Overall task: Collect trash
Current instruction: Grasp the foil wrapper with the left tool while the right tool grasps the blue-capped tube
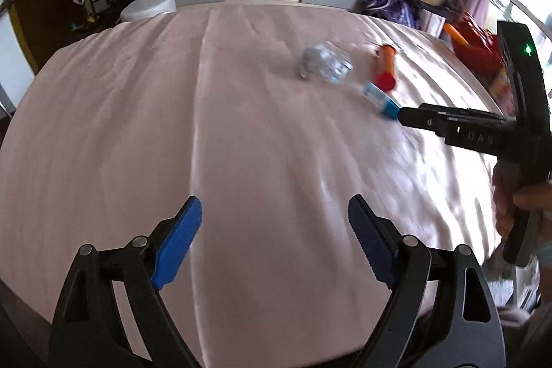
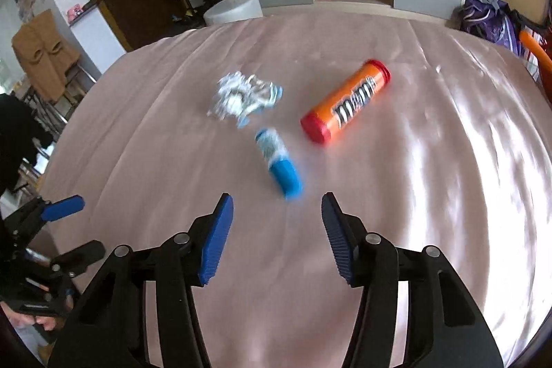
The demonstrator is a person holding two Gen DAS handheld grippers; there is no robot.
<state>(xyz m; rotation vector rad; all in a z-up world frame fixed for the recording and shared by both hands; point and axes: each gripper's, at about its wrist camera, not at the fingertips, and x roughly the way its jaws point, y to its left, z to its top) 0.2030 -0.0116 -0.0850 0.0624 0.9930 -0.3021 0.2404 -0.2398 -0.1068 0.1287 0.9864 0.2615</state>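
Three trash items on pink bedsheet (image 2: 138, 161): crumpled wrapper (image 2: 243, 99), blue tube (image 2: 279, 164), orange M&M's tube (image 2: 346, 102). Right gripper (image 2: 277, 233) spread wide, empty, near blue tube. Left gripper (image 1: 276, 240) likewise agape, empty.

Left gripper (image 1: 274, 242) hanging low and level, blue pads (image 1: 177, 244) spread wide, nothing between them. Right gripper (image 2: 276, 237) also gaping, jaws well apart and empty, tipped slightly downward. From the left cam, right one seen side-on out at the far right, hand (image 1: 510, 202) wrapped round its handle.
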